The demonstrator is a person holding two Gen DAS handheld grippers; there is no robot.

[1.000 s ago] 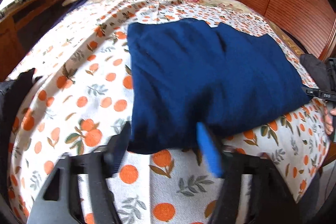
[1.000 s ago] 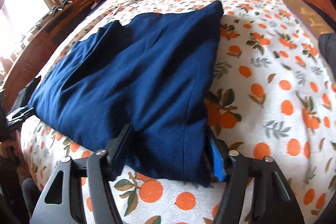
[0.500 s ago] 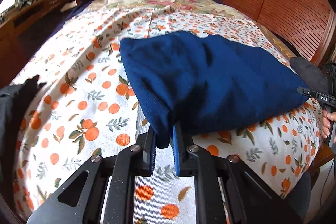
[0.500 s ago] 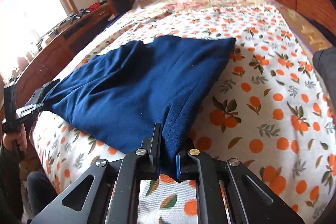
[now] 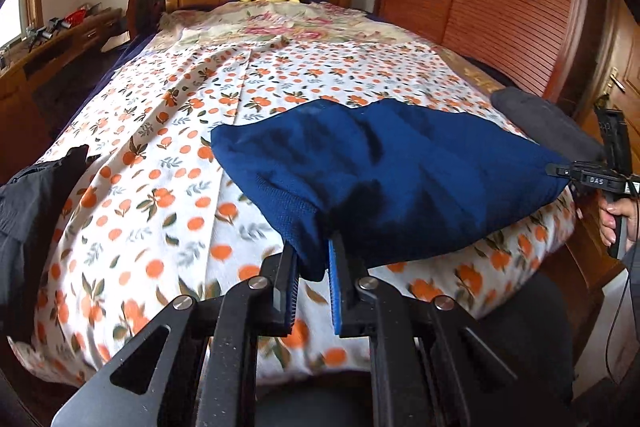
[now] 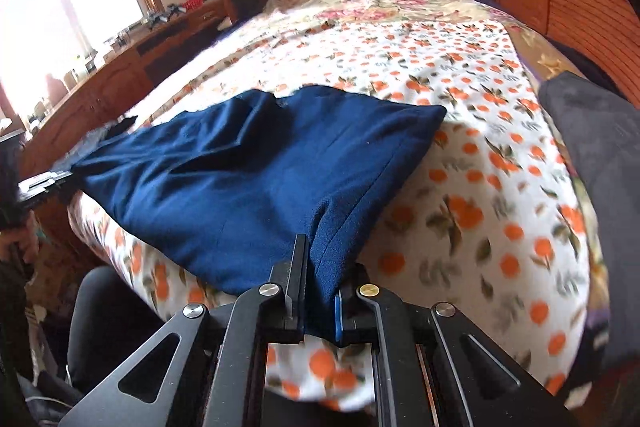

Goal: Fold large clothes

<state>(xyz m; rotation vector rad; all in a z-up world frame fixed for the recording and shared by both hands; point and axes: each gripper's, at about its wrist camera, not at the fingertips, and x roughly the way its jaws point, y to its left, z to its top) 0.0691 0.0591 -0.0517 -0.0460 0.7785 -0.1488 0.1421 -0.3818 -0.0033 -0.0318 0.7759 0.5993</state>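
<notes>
At the near edge of the bed, the navy garment is held up by its two near corners: one is clamped in the left gripper, the other in the right gripper. It appears already partly folded; the near edge is judged yet to be carried over to the far edge.

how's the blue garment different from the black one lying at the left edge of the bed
The blue garment is navy, and its near edge is lifted off the bed; the black garment is black and lies slack at the bed's left edge. The blue garment is pinched at its two near corners by the left gripper and right gripper; nothing grips the black garment. Both lie on the orange-print bedspread.
</notes>
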